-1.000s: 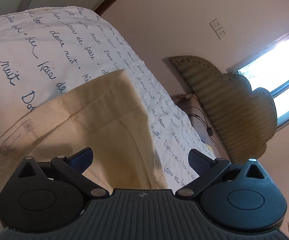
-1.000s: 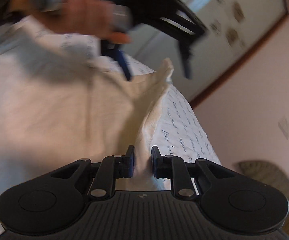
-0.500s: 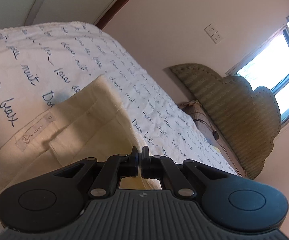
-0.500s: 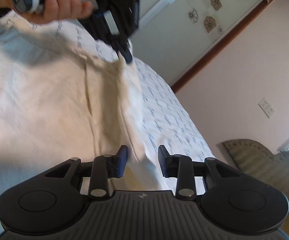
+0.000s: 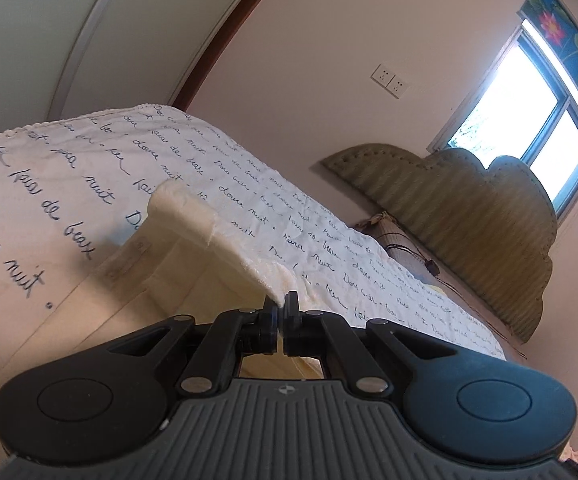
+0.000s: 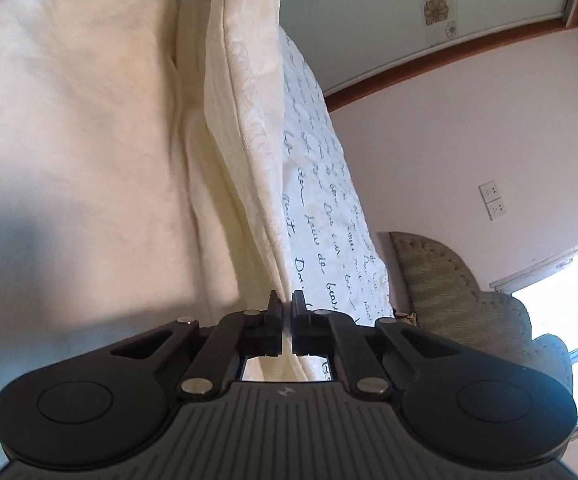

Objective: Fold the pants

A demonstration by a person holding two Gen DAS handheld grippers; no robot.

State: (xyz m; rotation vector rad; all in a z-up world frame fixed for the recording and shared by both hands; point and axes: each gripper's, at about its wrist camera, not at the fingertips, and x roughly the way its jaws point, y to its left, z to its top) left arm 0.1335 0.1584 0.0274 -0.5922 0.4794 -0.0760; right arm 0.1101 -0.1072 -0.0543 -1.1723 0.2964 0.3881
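Now we have lifted the cream pants (image 5: 193,216) edge off the bed cover (image 5: 49,184); before, it lay flat. Our right gripper (image 6: 287,304), open before, now pinches the pants (image 6: 245,120) too. Our left gripper (image 5: 281,306) stays clamped on them. Up ahead, the far end of the raised edge is cut off.

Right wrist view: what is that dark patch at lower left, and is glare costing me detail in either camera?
Right wrist view: the patch is a soft bluish shadow lying on the cream cotton pants; the weave there is soft but readable. The bright window is blown out white. Left wrist view: its window is overexposed too, yet the white script-printed bedspread stays sharp; fisheye bends the wall edges.
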